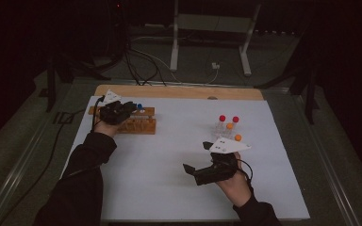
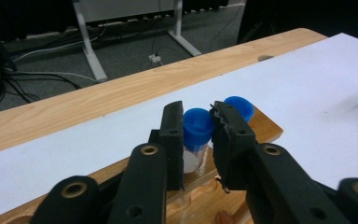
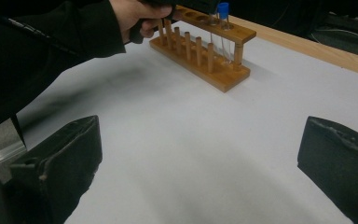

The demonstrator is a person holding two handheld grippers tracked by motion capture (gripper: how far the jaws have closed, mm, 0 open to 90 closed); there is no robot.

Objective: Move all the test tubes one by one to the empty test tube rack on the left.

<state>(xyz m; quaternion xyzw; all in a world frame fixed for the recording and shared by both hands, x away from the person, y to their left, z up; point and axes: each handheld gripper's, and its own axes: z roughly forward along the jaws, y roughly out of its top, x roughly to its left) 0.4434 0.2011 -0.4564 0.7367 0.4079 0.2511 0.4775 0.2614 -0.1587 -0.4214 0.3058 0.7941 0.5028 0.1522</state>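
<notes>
Left gripper view has the left tongs [image 2: 198,133] pinching a blue-capped test tube [image 2: 196,128] in the wooden rack [image 2: 265,128]. Probably light, slick, breakable; cap's the safest hold. Right tongs [image 3: 200,163] spread wide.

A white sheet [image 1: 169,155] covers most of a wooden table [image 1: 179,91], whose bare far edge shows beyond it. At the sheet's far left stands a wooden rack [image 1: 140,123], and the left gripper [image 1: 128,108] sits over its left part, with a blue cap [image 1: 139,106] just beside the gripper's tip; whether its jaws are closed cannot be told from here. Towards the right, a small cluster of clear tubes [image 1: 226,128] with red and orange caps stands on the sheet. The right gripper [image 1: 188,169] hovers near the front, in front of that cluster, its jaws pointing left. Dark sleeves come in from the bottom edge.
</notes>
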